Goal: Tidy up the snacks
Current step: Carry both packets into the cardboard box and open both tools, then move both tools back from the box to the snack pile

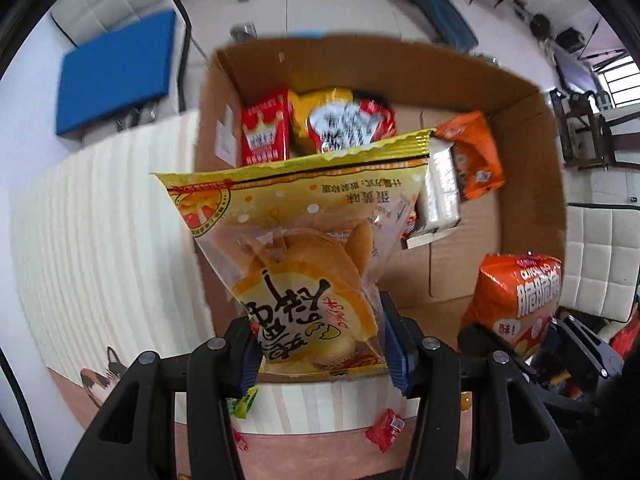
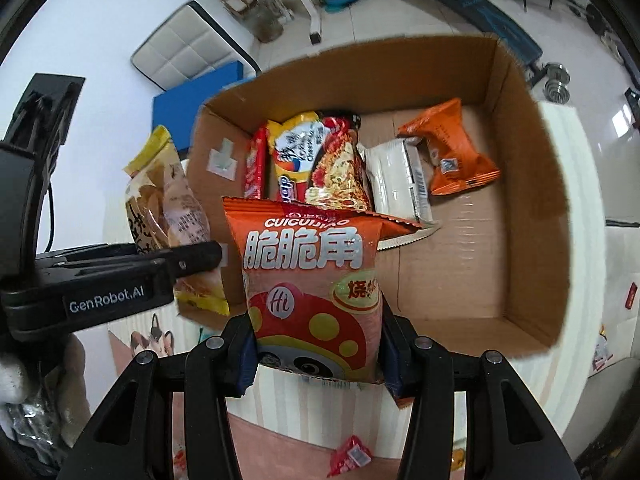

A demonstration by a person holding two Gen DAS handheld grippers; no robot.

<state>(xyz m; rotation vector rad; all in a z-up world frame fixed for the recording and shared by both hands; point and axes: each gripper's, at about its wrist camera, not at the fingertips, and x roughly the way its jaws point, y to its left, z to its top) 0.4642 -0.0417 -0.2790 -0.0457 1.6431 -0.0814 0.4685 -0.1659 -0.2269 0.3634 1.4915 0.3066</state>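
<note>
Both grippers carry snacks boxward: left gripper [image 1: 320, 354] clamps the yellow bag [image 1: 296, 240], right gripper [image 2: 316, 354] the orange bag [image 2: 312, 280]; next, release over the box [image 2: 524, 184].

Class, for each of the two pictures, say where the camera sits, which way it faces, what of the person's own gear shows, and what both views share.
Left wrist view: on the left gripper, facing down into the cardboard box; its fingers clamp a yellow cake bag.
Right wrist view: on the right gripper, angled down at the box; it clamps an orange crisp bag, and the left gripper shows at left.
Shared: the box, both bags, the orange packet inside.
</note>
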